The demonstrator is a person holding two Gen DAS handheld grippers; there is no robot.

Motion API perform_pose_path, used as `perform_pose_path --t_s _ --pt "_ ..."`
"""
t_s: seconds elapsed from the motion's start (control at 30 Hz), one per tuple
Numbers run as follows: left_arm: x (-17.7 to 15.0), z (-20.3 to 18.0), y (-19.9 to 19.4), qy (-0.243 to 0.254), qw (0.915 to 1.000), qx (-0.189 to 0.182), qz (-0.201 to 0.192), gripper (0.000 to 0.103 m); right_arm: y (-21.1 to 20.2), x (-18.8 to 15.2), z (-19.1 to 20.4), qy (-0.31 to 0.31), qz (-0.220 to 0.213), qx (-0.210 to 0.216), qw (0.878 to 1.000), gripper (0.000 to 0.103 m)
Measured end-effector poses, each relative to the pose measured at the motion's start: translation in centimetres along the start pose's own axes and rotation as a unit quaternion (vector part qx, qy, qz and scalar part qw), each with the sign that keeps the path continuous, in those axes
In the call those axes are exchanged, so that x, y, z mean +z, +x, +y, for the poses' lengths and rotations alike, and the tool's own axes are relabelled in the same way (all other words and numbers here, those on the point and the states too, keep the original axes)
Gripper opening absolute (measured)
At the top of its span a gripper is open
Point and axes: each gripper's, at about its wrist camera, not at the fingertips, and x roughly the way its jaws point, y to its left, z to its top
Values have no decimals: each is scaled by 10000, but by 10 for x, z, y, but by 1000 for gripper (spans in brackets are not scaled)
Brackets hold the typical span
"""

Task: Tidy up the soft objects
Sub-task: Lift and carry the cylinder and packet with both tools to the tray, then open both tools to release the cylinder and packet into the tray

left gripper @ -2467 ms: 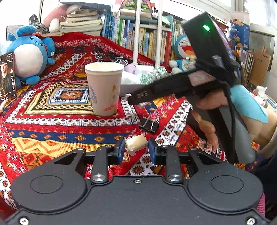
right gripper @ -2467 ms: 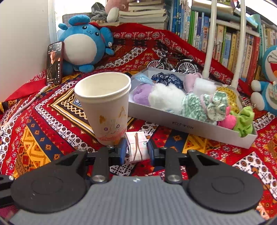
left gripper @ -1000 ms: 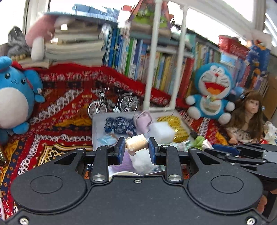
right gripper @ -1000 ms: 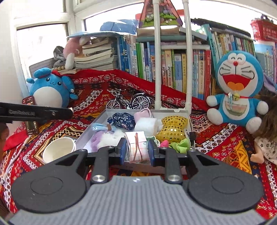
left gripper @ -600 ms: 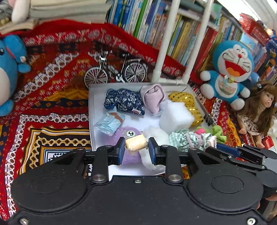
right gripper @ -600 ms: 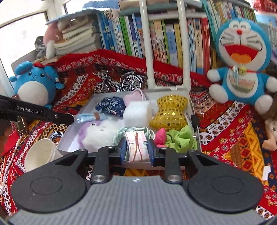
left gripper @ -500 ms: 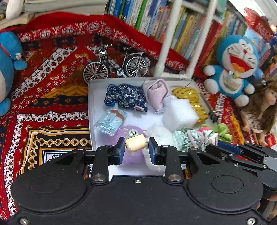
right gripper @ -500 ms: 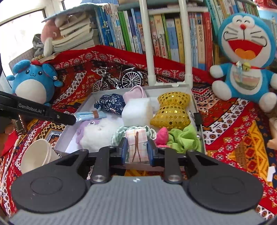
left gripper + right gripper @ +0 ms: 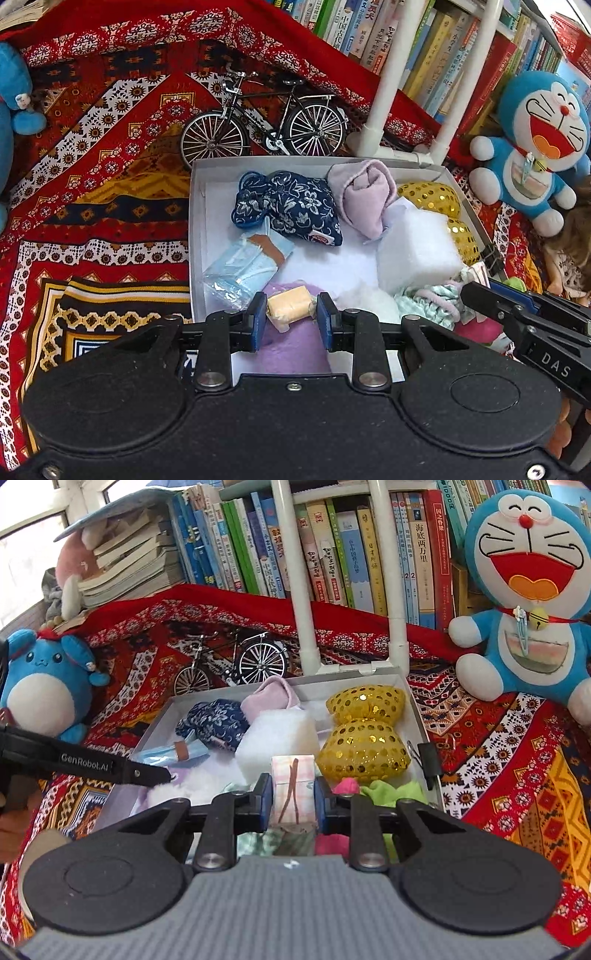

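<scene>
Fingers of the left gripper [image 9: 291, 320] are pinching a small tan wrapped soft block [image 9: 289, 307] between their blue pads, with only the block's width between them. It is hanging over the near end of the white shallow cardboard box [image 9: 195, 236], above a purple plush [image 9: 293, 350] lying inside. The right gripper [image 9: 293, 800] is clamping a pink checked fabric packet tied with a brown band [image 9: 292, 780], jaws closed against its 2 flat sides, over the same box near a gold sequinned cushion [image 9: 364, 734]. Both pieces look light and squashy, so they are probably yielding under the pads; gripping them across the middle seems safest, since an end grip would likely let them fold or slip.
</scene>
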Motion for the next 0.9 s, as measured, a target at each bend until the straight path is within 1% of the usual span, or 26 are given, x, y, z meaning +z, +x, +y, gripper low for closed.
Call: perform_pose_path --t_s 0.1,0.2,0.23,0.27,0.3,0.33,0.4,0.43,0.47,0.53,0.6,0.67,0.73,0.8,0.9 --pt "0 -1 -1 44 10000 36 -26 28 4 1 -1 116 -27 36 9999 28" --pt "-1 -2 -4 67 9999 42 -96 27 2 -1 1 55 -80 11 10000 29" --pt "-1 -2 -6 69 9999 50 -137 30 1 -2 1 62 -98 20 9999 29" --pt "-2 -3 -8 74 9998 50 -161 32 0 -2 0 90 -101 27 9999 33" --pt "-2 -3 -10 82 9998 48 -184 37 -1 -2 0 101 -100 41 9999 33" --pt "-3 -4 -12 100 9997 65 -215 40 -2 -3 1 81 -99 62 9999 34" --pt "-4 -7 -17 162 9994 109 -291 42 -5 -4 2 29 -104 66 9999 51" --pt "-4 -9 -20 195 9992 123 -329 44 -6 -5 3 4 -111 70 9999 54" --pt "-5 -10 -22 215 9990 135 -365 45 -8 -5 4 -22 -125 76 9999 56" --pt "-7 -13 -28 259 9985 179 -458 54 -12 -6 7 -76 -168 82 9998 57" --pt "-9 -16 -36 303 9977 236 -564 59 -18 -7 10 -146 -248 74 9996 64" --pt "-11 -19 -45 353 9967 256 -689 64 -25 -6 14 -214 -339 49 9992 67" --pt "-14 -23 -55 418 9952 265 -844 77 -33 -5 18 -257 -456 43 9986 72" --pt "-19 -26 -67 468 9932 270 -1032 81 -42 -5 22 -303 -583 42 9978 79" --pt "-26 -31 -84 566 9902 283 -1246 82 -55 -5 27 -377 -743 20 9965 82"
